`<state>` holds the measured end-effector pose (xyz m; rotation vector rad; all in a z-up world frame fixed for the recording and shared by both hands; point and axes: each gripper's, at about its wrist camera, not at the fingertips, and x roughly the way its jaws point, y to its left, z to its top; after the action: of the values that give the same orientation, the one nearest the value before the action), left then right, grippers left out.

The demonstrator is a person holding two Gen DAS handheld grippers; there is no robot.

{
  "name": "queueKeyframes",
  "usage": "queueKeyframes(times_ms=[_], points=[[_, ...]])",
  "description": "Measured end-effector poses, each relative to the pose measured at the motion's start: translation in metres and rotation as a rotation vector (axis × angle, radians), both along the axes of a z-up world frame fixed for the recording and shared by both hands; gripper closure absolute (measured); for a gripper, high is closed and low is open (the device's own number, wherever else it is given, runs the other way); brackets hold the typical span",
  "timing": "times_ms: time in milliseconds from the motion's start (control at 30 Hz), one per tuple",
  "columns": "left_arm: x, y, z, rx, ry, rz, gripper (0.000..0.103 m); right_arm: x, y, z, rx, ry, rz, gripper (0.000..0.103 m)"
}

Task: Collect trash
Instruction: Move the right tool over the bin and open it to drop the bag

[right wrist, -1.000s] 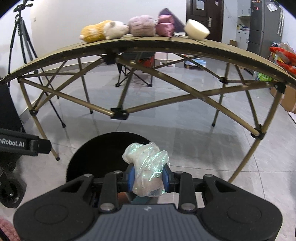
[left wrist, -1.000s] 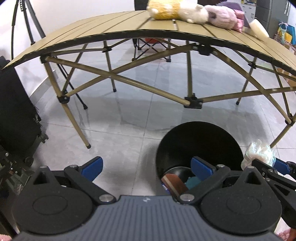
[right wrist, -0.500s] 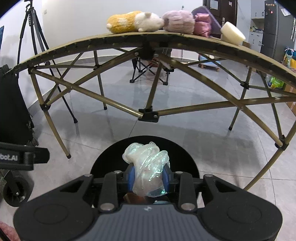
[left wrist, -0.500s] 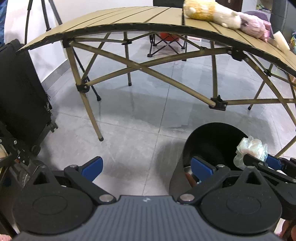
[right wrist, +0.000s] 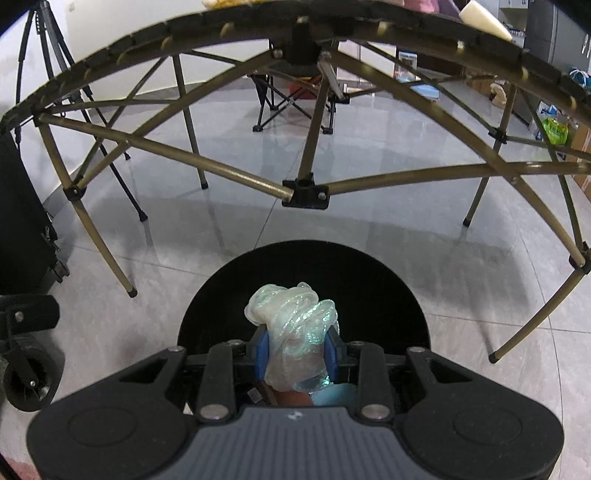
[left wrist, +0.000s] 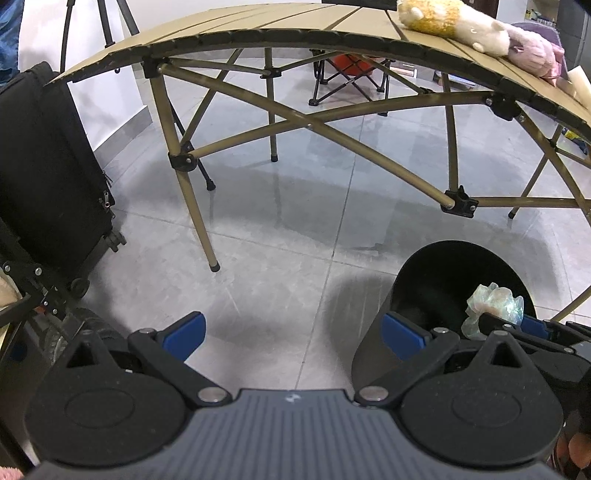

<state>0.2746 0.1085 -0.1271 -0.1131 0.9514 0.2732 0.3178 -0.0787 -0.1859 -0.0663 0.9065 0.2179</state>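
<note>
A crumpled clear plastic wrapper [right wrist: 295, 332] sticks up between the blue pads of my right gripper [right wrist: 297, 350], which is shut on it right above the mouth of a black round trash bin [right wrist: 388, 295]. Brown and blue trash shows at the bin's bottom under the wrapper. In the left wrist view the bin [left wrist: 376, 339] stands at the lower right, and the wrapper [left wrist: 495, 306] hangs over its opening. My left gripper [left wrist: 291, 332] is open above the grey floor left of the bin, with nothing between its fingers.
A tan folding table [left wrist: 280, 22] on crossed legs [right wrist: 303, 192] spans the floor behind the bin, with plush toys [left wrist: 461, 22] on top. A black wheeled case [left wrist: 40, 166] and a tripod [right wrist: 40, 44] stand at the left. A folding chair [right wrist: 291, 99] sits beyond the table.
Both grippers have shifted: the right one, still gripping the wrapper, now sits centred over the bin's mouth. In the left wrist view the bin has slid to the right.
</note>
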Motion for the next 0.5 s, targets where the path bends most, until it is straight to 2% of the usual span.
queueKeyframes(times_ms=[400, 467, 500], points=[[0.006, 0.000, -0.009, 0.007, 0.027, 0.000, 0.000, 0.008, 0.000, -0.014, -0.042, 0.049, -0.012, 0.072], [0.005, 0.001, -0.009, 0.008, 0.023, 0.002, 0.000, 0.008, 0.000, -0.013, -0.037, 0.054, -0.004, 0.065], [0.005, 0.001, -0.009, 0.008, 0.023, 0.003, 0.000, 0.008, 0.000, -0.013, -0.030, 0.051, 0.000, 0.054]])
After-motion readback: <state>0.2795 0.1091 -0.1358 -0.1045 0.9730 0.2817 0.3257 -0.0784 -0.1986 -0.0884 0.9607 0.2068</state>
